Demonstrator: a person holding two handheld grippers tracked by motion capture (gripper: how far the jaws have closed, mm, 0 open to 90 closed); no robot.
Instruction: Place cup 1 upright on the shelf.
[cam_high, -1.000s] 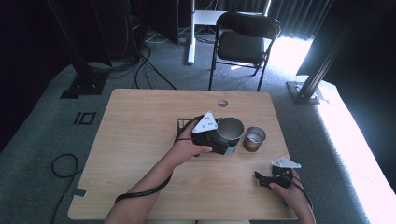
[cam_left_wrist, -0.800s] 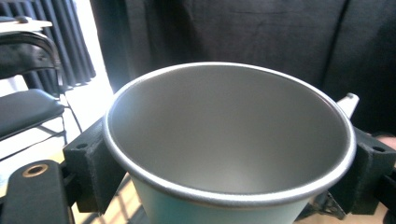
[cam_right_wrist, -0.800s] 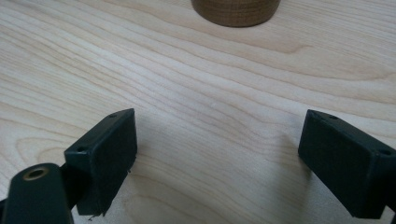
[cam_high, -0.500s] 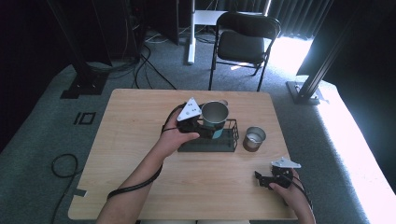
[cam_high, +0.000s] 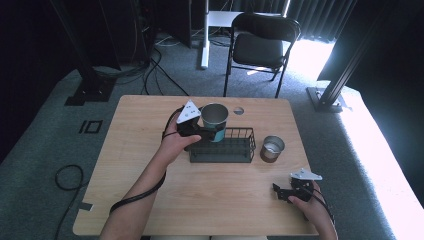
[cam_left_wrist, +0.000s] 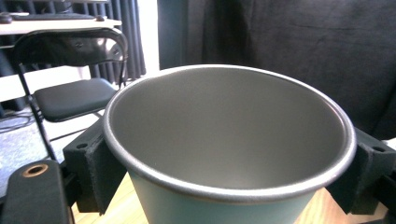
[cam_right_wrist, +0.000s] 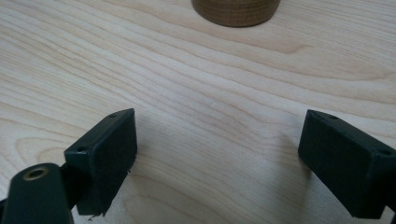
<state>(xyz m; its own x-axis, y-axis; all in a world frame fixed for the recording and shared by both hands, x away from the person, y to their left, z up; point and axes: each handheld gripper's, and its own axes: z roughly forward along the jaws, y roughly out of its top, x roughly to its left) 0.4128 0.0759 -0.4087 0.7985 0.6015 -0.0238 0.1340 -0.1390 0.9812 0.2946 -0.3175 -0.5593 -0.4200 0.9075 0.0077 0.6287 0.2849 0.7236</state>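
Note:
My left gripper (cam_high: 202, 131) is shut on a teal metal cup (cam_high: 215, 121) with a silver rim, held upright above the left end of a black wire basket (cam_high: 222, 148). In the left gripper view the cup (cam_left_wrist: 229, 154) sits squeezed between both pads, its grey inside bare. A brown cup (cam_high: 272, 148) stands on the table just right of the basket; its base (cam_right_wrist: 236, 10) shows at the top of the right gripper view. My right gripper (cam_high: 281, 193) rests low near the table's front right, open, with bare wood between its pads (cam_right_wrist: 105, 156).
The wooden table (cam_high: 150, 200) has a round cable hole (cam_high: 238, 110) near its far edge. A black folding chair (cam_high: 264, 45) stands behind the table. Cables lie on the grey floor to the left, and metal stand legs flank the table.
The left gripper has carried the teal cup up and to the left, away from the brown cup, uncovering the wire basket below it. The right gripper has stayed in place.

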